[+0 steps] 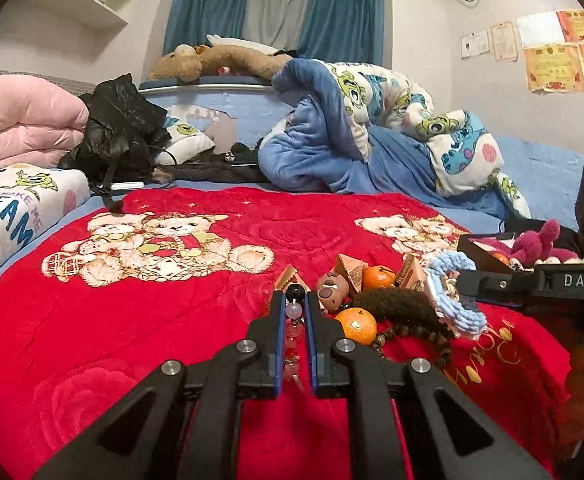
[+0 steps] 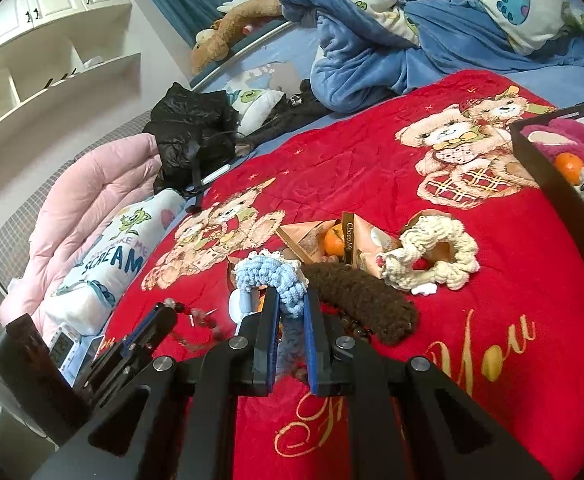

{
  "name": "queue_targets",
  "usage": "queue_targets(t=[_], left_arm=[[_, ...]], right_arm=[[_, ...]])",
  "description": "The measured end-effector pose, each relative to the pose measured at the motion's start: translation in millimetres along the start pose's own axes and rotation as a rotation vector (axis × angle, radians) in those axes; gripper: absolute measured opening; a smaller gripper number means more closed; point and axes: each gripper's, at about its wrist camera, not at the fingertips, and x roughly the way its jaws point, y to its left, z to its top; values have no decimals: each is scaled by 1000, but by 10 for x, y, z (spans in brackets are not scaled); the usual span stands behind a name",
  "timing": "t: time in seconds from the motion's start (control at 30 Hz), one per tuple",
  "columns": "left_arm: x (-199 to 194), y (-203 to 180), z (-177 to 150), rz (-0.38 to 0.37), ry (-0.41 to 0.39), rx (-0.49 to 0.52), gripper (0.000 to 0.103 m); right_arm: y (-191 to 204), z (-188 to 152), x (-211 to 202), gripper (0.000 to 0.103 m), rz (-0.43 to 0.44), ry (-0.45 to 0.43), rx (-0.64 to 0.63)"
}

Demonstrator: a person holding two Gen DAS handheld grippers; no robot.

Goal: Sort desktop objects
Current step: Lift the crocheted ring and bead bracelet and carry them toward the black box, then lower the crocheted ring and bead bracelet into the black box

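On the red bear-print blanket lies a pile of small objects. My left gripper is shut on a string of pink and clear beads with a black bead at the top, lifted just left of the pile. My right gripper is shut on a blue crocheted scrunchie at the pile's near edge. Two oranges, a small bear figure, a brown fuzzy hair band, a cream scrunchie and triangular snack packets lie around them.
A black box at the right holds a pink plush toy and an orange. A dark wooden bead bracelet lies under the brown band. Blue quilts, a black bag and pink bedding crowd the far side.
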Motion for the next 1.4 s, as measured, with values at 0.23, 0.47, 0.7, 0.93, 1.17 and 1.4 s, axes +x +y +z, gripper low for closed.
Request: queue_targets(t=[0.23,0.47,0.7,0.93,1.17,1.4], left_arm=[[-103,-74,-17,-87,-22,25,10],[-197,-309,-28,-117,-30,117,10],[-323,-449,8,-158,-54,159,10],[-474,-819,5,-232,-46,212,10],[-609,-1230,-2,-334,-33,208,10],[-696,-1778,-69,-440,-19,234,10]], right_arm=[[-23,-18,-149,11,-21,-5,-13],[-71,-43,-366,11,-53,-19,-25],[-167,-70,-649,11,-93,-41,-23],[-294,-89,-991,11,-136,-70,-31],[-462,-112,-1444,11,-172,-124,-18],[-659,-156,-1917,11,-223,-175,-2]])
